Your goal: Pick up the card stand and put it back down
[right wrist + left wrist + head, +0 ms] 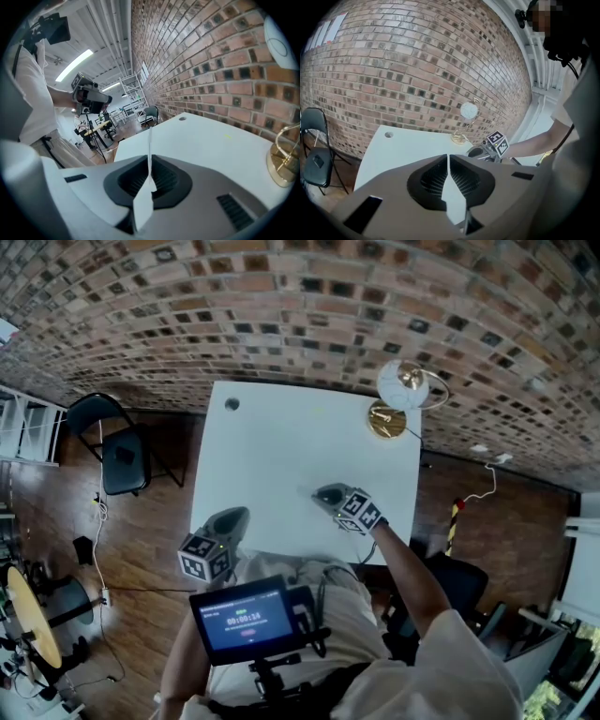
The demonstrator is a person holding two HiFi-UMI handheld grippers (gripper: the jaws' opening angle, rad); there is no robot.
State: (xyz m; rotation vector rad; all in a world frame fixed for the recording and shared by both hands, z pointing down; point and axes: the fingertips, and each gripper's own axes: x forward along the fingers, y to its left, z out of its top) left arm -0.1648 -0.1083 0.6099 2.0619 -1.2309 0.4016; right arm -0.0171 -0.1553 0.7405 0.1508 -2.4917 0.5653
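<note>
Two sets of jaws are pressing together with nothing between them. The card stand [386, 419] is standing upright at the far right corner of the table [272, 446], ahead and right of the right gripper [324, 493], which is hovering nearer than the left gripper [234, 517].

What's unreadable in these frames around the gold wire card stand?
- Right gripper view: gold wire card stand and its round white card cut off by the frame edge.
- Head view: any print on the card too small.
- Left gripper view: stand tiny; clip detail unclear.
</note>
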